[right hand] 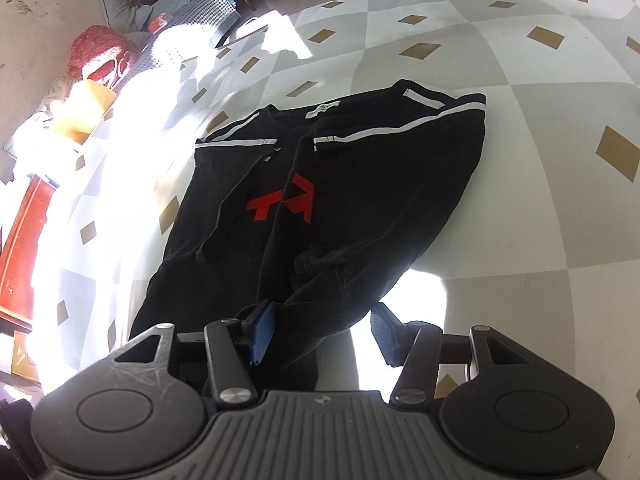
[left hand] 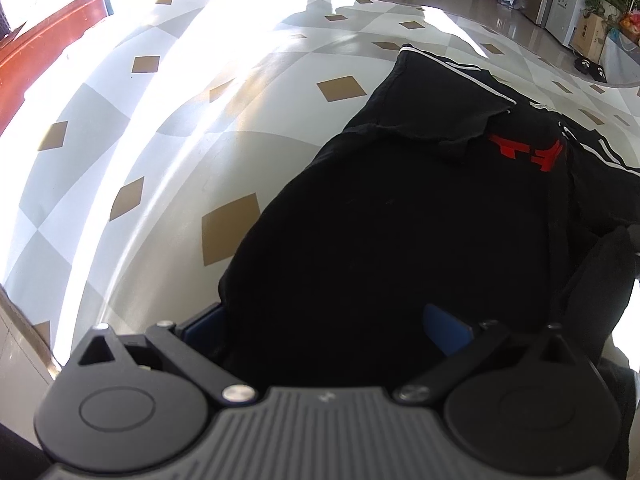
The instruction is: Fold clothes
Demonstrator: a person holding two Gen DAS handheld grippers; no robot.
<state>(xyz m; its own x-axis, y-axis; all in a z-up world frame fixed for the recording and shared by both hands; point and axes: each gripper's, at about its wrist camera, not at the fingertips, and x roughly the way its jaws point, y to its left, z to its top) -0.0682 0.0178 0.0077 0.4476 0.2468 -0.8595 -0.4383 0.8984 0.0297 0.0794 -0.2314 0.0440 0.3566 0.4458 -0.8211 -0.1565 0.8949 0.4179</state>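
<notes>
Black T-shirt (right hand: 360,184) lies flat on the surface (right hand: 520,128) just ahead of both tongs, collar at the far end. Both sides and sleeves are already turned in over the middle, so we read the lengthwise fold as done and the hem-to-collar fold as the step in hand.

Left tongs (left hand: 324,328) are spread wide with the near hem bunched between the blue pads; we can't tell whether they press on it. Right tongs (right hand: 324,332) are spread, not pinching: the hem's corner lies between them against the left-side pad, the other pad over bare surface.

Next move, as we judge it: get both tongs onto the hem, lift together, carry it toward the collar.

Soft matte knit, limp, wrinkles easily. White stripes (right hand: 400,130) along shoulders, red angular print (right hand: 280,204) on the chest. Surface cover is glossy and smooth, grey-white checks with tan diamonds.
</notes>
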